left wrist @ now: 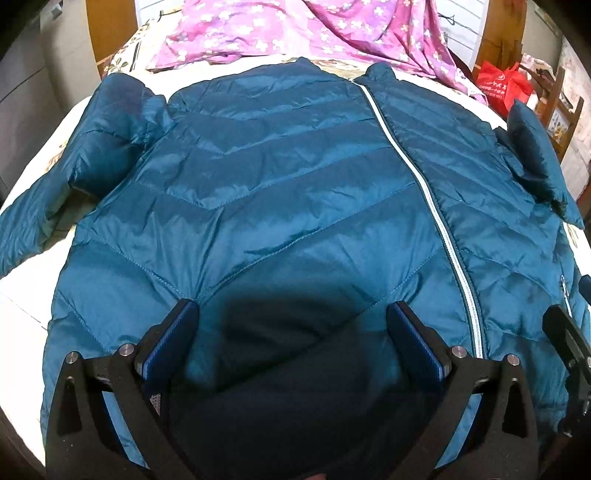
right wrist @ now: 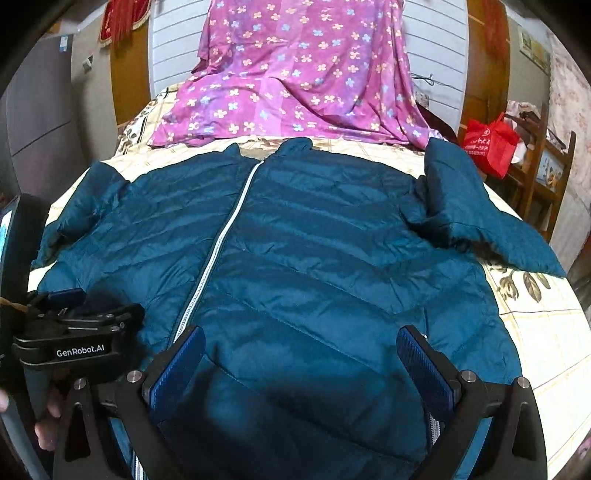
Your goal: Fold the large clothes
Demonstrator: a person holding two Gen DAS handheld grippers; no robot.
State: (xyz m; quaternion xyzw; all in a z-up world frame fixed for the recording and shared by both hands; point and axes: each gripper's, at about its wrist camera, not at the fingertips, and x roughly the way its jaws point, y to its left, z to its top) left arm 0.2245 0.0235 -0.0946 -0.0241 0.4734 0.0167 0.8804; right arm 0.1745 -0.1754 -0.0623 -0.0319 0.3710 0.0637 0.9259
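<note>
Bedroom setting, bed with a cream floral-print sheet (left wrist: 22, 280) as the work surface, white slatted headboard behind. Left wrist view: teal quilted puffer jacket (left wrist: 280, 192) lies flat, front up, zipped shut, collar toward the headboard, white zipper (left wrist: 432, 206) running right of center. One sleeve (left wrist: 74, 173) bends out at the frame's left, the other sleeve (left wrist: 535, 158) is bunched at the right bed edge. Purple flowered sheet (left wrist: 303, 33) draped beyond the collar; red bag (left wrist: 504, 86) on a wooden rack at far right. Left gripper (left wrist: 293, 321) sits over the jacket's hem area, jaws spread wide, blue pads (left wrist: 417, 336) showing, nothing between them, dark shadow under it. Black part of the other tool pokes in at the right edge. Right wrist view: same jacket (right wrist: 332, 251) fills the bed, zipper (right wrist: 221, 236) now left of center, folded-up sleeve (right wrist: 465, 199) at right resting on the floral sheet (right wrist: 535, 325). Purple sheet (right wrist: 295, 74) hangs down from the headboard, red bag (right wrist: 491, 144) at right. Right gripper (right wrist: 301, 354) over the lower jacket front, jaws wide apart, holding nothing. Left gripper (right wrist: 70, 321), labelled GenRobot.AI, seen side-on at lower left over the jacket, with fingers of the person's hand (right wrist: 46, 432) below it.
</note>
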